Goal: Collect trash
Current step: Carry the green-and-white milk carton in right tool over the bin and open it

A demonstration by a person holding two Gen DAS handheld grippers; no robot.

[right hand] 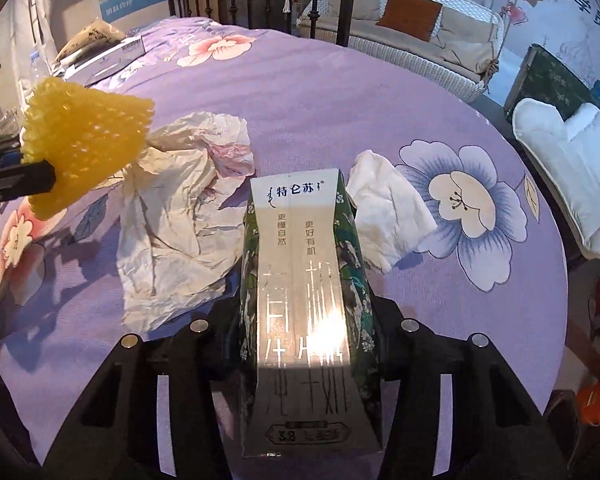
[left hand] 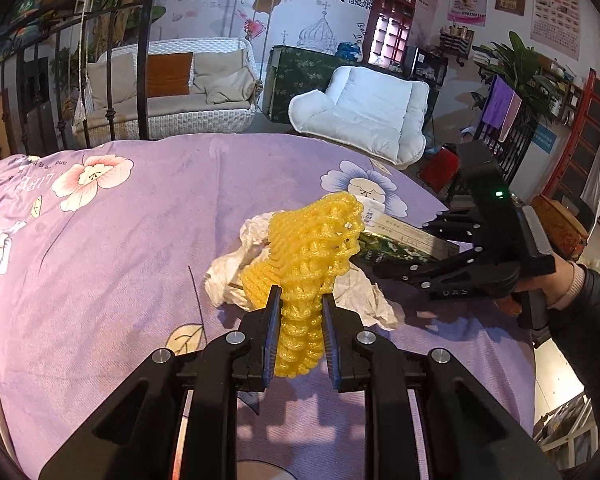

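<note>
My left gripper [left hand: 300, 300] is shut on a yellow foam fruit net [left hand: 312, 248] and holds it above the purple flowered cloth [left hand: 140, 240]. The net also shows at the left of the right wrist view [right hand: 84, 136]. My right gripper [right hand: 304, 304] is shut on a green and cream milk carton [right hand: 304, 300], which lies along its fingers. The carton also shows in the left wrist view [left hand: 404, 240], with the right gripper [left hand: 432, 248] to the right of the net. Crumpled cream paper [right hand: 180, 216] lies on the cloth under the net. A white tissue [right hand: 388, 208] lies right of the carton.
The cloth covers a round table whose edge curves at the right [right hand: 556, 264]. A flat box [right hand: 112, 60] lies at its far left. A white cushioned chair [left hand: 372, 116] and a wicker sofa [left hand: 180, 92] stand beyond. A black metal railing [left hand: 112, 80] rises behind the table.
</note>
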